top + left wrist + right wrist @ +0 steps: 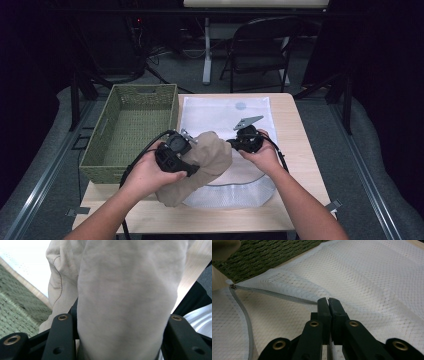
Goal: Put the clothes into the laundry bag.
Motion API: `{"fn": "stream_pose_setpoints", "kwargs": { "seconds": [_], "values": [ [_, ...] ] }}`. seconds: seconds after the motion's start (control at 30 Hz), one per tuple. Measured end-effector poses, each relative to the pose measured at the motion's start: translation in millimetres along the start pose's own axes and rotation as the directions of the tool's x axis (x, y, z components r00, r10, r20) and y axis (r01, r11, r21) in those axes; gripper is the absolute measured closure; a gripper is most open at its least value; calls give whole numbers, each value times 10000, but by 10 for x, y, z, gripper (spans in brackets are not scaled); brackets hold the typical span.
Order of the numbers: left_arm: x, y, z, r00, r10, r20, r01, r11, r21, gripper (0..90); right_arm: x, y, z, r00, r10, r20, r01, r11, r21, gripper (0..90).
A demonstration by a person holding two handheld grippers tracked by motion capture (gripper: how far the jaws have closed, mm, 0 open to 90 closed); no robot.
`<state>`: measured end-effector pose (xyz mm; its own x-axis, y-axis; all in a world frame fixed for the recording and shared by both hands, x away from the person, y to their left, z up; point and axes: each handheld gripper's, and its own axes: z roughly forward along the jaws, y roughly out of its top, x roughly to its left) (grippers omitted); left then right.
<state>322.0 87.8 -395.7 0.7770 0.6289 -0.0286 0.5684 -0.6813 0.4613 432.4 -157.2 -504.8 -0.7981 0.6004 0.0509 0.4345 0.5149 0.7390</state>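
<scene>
A: While the left claw (196, 145) grips the one beige cloth bundle (202, 165) between its jaws, where are we in the job?

B: By my reading, at the loading step. One white mesh laundry bag (227, 117) lies flat on the tabletop (295, 150), under and beyond both claws, and the bundle hangs just ahead of the left claw, over the bag's near half. The right claw (231, 142), jaws pinched together, holds the bag's upper mesh layer right at the grey zipper (274, 296), which runs off to the left of its tips.

A: So the mouth is being held up?

B: It looks so, though I cannot tell how wide the opening is.

A: And next?

B: I judge the right claw needs to lift that edge higher while the left pushes the bundle across into the gap, then spreads its jaws only once the cloth is well inside.

A: Counts, large to small?

B: One tabletop, one green woven basket (131, 127) out past the left claw on its far side, one mesh bag, one cloth bundle, two claws, one zipper.
</scene>
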Motion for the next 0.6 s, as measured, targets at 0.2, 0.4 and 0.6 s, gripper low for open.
{"fn": "stream_pose_setpoints", "kwargs": {
  "seconds": [0.2,0.4,0.6],
  "values": [
    [-91,-10,69,9997,196,173,-197,9998,22,493,3,2,-1,10000,-43,9,43,10000,-53,880],
    [-177,-17,171,9984,464,320,-473,9986,256,493,14,7,-12,10000,-39,-8,39,10000,-45,880],
    [-229,-46,286,9978,545,374,-559,9978,369,494,17,3,-11,10000,-69,-33,69,10000,-64,880]
  ]
}}
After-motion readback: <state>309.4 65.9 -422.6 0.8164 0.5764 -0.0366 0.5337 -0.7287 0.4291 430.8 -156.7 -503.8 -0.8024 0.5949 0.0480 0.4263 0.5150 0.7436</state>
